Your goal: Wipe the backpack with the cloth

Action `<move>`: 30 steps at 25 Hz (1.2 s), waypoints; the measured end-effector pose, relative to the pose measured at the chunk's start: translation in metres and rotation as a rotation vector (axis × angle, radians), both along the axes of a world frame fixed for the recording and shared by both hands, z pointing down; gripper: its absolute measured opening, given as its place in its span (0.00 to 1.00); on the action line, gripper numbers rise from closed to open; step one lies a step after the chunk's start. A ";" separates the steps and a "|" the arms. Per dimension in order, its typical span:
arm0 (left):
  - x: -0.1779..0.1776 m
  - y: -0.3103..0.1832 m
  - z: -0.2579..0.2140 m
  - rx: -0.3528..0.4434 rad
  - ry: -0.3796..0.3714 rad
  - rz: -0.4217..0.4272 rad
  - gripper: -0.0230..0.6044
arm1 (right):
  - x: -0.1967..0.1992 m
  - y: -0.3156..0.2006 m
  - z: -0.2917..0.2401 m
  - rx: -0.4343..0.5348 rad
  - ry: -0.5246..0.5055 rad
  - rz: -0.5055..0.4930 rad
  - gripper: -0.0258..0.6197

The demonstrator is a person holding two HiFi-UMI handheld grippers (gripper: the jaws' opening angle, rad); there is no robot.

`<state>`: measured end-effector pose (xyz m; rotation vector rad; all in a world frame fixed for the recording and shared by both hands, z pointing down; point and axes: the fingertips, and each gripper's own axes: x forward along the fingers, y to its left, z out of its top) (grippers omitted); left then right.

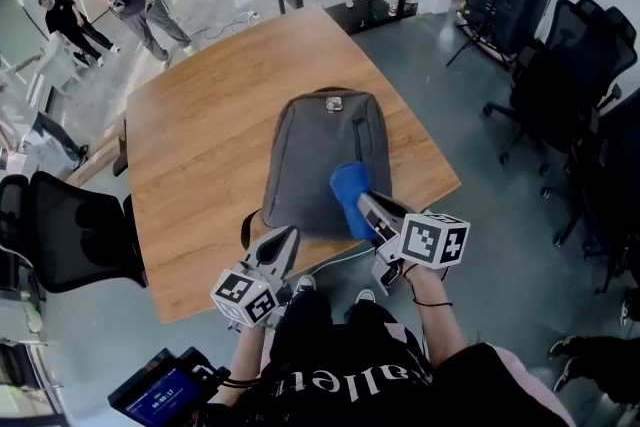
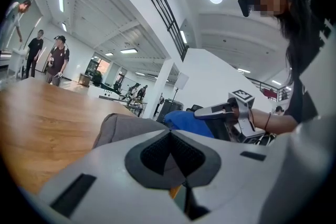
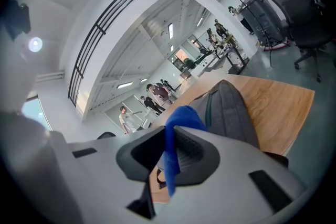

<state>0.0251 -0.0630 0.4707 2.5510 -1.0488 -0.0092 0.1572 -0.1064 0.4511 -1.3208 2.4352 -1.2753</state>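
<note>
I'm pinching the cloth (image 1: 350, 193) in the right claw (image 1: 370, 206) on the backpack (image 1: 310, 150), planning flat strokes; the left claw (image 1: 286, 241) is sitting closed at its edge.

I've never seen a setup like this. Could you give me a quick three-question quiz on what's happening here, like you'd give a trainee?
1. Multiple choice: what does the right gripper hold between its jaws?
A) a blue cloth
B) a sponge
C) nothing
2. True or false: the backpack stands upright on the floor.
3. Fill in the blank: the backpack's colour is ____.

Key:
1. A. The jaws are closed on the blue cloth, which rests against the backpack.
2. False. It lies flat on the wooden table.
3. Grey.
</note>
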 end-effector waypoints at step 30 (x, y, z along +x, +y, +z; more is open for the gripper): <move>-0.078 -0.088 0.022 -0.012 0.048 0.171 0.04 | -0.114 -0.086 0.052 -0.087 0.033 0.076 0.13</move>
